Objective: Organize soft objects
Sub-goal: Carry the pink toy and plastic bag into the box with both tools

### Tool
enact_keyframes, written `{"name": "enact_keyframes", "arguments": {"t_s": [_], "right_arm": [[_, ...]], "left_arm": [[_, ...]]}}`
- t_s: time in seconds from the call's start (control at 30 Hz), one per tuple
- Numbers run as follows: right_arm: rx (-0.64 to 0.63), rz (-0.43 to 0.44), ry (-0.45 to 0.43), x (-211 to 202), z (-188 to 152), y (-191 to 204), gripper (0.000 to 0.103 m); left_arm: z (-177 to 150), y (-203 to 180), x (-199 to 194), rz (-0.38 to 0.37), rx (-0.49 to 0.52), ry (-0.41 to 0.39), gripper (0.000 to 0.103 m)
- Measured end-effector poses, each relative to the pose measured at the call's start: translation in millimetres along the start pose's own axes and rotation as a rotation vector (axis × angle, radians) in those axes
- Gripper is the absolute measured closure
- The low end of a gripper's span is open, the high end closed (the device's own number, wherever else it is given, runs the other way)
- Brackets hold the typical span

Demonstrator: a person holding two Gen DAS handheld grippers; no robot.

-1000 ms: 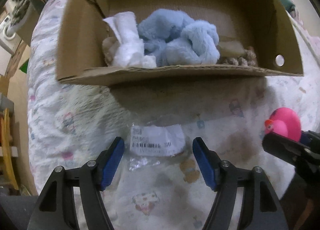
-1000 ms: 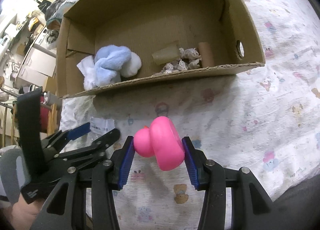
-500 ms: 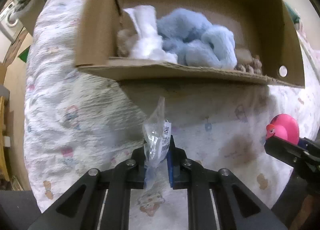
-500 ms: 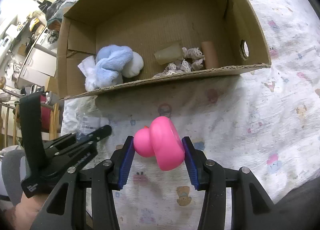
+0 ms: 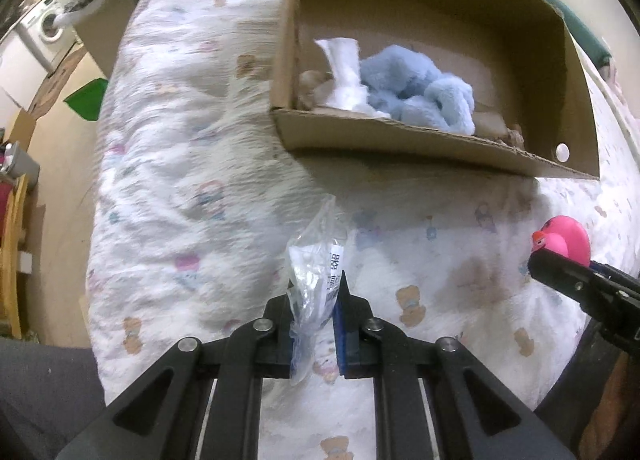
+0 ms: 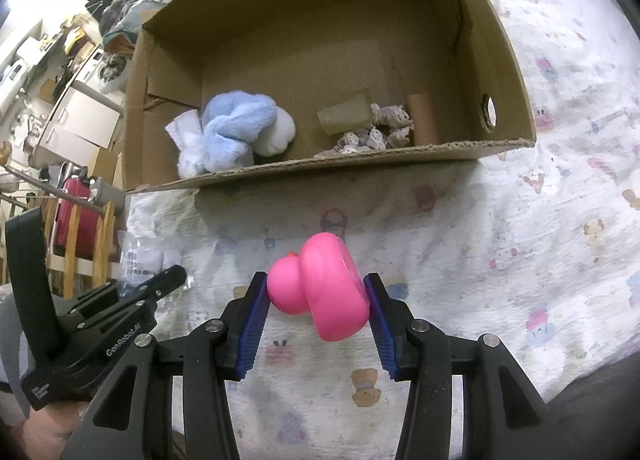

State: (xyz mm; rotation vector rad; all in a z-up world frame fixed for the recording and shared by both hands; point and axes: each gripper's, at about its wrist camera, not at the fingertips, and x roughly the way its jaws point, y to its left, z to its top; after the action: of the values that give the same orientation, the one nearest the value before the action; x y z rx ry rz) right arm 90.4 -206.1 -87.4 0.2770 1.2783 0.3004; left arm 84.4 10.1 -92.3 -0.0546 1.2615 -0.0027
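Plastic bag sits clenched between the fingers of the left gripper, lifted above the bedsheet. The right gripper grasps a pink duck in front of the cardboard box.

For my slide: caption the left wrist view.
Left claw pinches a clear plastic bag before the cardboard box.

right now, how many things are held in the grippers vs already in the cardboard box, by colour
pink rubber duck, in right gripper: 1
clear crinkled plastic bag, in left gripper: 1
blue plush toy, in cardboard box: 1
white cloth, in box: 1
total: 4
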Motion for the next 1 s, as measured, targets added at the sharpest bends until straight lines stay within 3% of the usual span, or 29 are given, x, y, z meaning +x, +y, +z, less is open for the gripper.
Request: {"name": "enact_keyframes", "arguments": {"t_s": [0.17, 0.33, 0.67, 1.0], "right_arm": [[-0.027, 0.011, -0.037, -10, -3, 4, 0.053], [-0.055, 0.018, -0.143, -33, 0, 9, 0.053], [-0.025, 0.038, -0.334, -80, 36, -1, 0.053], [-0.016, -0.004, -0.324, -61, 80, -18, 0.053]], "left_arm": [[-9, -1, -21, 0.016, -0.013, -0.045, 0.091], [-6, -3, -51, 0.042, -0.031, -0.121, 0.091], [46, -31, -96, 0.009, 0.022, -0.251, 0.091], [102, -73, -82, 0.035, 0.074, -0.254, 0.091]]}}
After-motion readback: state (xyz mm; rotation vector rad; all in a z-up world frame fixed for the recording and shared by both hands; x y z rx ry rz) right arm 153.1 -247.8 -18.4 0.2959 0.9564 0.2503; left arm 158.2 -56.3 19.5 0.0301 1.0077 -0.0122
